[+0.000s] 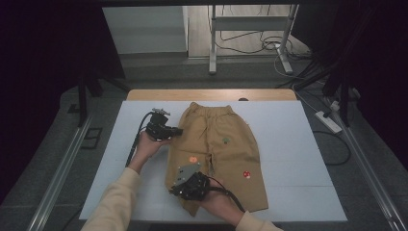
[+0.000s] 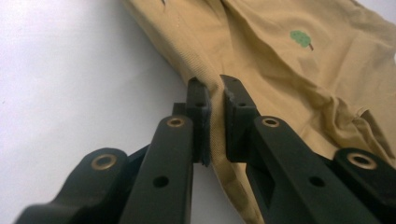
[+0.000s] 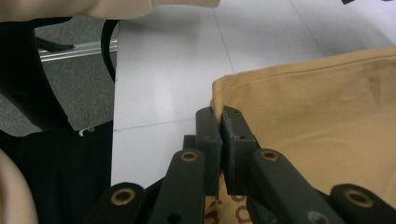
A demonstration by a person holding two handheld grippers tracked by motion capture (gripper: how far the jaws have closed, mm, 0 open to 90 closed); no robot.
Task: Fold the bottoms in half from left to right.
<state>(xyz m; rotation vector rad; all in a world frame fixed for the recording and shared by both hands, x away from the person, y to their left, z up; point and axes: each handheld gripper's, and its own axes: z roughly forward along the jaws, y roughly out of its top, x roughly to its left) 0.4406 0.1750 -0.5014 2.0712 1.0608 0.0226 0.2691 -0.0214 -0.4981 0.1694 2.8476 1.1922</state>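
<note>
The trousers (image 1: 216, 144) are tan woven cloth, matt, with a fine ribbed weave that shows close up in the left gripper view, soft creases, a gathered waistband and small stitched motifs (a green tree (image 2: 300, 38) among them). They lie on a white tabletop sheet (image 1: 298, 159), smooth with a faint sheen, set over a wooden table edge (image 1: 211, 94) with a pale, even finish. The left gripper (image 2: 212, 93) and the right gripper (image 3: 219, 116) look like matt black hard plastic with brass-coloured metal rivets, the right one topped by a dull grey plate (image 1: 186, 172), and the person's sleeve (image 1: 113, 202) is soft cream cloth.
</note>
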